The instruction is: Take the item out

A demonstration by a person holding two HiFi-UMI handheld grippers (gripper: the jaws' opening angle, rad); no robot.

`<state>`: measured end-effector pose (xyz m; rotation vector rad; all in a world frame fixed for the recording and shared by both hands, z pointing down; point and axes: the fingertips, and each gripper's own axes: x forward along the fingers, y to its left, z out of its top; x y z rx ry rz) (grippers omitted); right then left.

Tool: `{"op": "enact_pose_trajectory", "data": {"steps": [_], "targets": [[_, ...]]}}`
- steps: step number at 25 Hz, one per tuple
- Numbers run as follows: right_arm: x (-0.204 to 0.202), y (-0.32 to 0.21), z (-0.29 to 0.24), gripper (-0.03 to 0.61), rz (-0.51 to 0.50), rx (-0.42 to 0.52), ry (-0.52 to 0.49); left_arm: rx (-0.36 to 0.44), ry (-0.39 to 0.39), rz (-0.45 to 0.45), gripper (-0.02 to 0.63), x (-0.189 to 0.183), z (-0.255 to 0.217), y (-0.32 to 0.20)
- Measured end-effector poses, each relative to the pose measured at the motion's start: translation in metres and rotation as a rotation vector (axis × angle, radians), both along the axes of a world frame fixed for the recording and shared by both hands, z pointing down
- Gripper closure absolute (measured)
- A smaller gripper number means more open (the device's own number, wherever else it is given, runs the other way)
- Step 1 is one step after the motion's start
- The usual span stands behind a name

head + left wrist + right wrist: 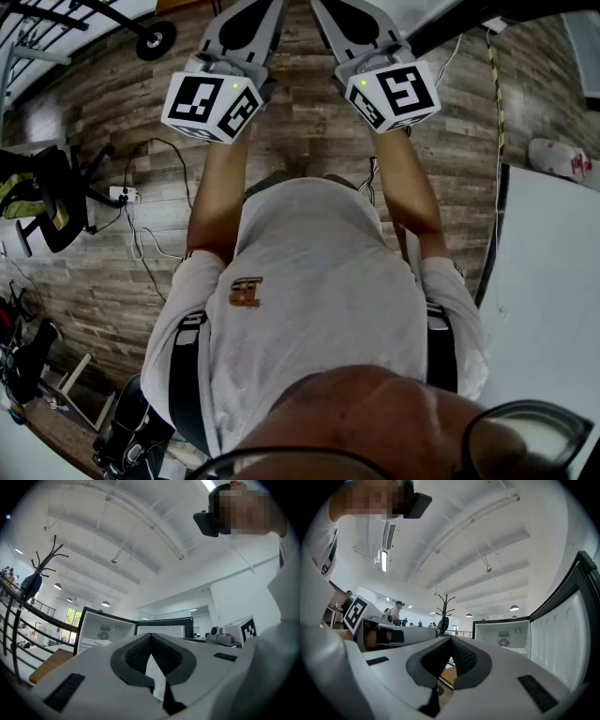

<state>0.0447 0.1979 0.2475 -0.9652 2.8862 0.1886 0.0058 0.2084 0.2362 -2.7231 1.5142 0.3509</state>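
1. The fridge stands open ahead of both tools, its door swung wide on its right. A careless reach could clip that door.
2. The left tool and right tool are each pinched fully together with nothing between them, held well apart from the fridge. If they go in like this, the closed tips would probably shove the item rather than grasp it.
3. No view shows the item, and the visible part of the fridge interior looks bare. Groping blind could topple it.
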Motion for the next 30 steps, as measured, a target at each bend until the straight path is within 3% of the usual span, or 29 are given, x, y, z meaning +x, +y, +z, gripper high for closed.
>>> {"op": "enact_pose_trajectory", "data": {"steps": [17,30], "targets": [[-0.039,-0.039,0.0,0.545,0.02,-0.006,-0.039,-0.003,0.004,0.021,0.595,-0.043,0.006,-0.038],[-0.088,-0.071,0.007,0.545,0.08,0.01,-0.014,0.014,-0.004,0.089,0.595,-0.091,0.011,-0.076]]}}
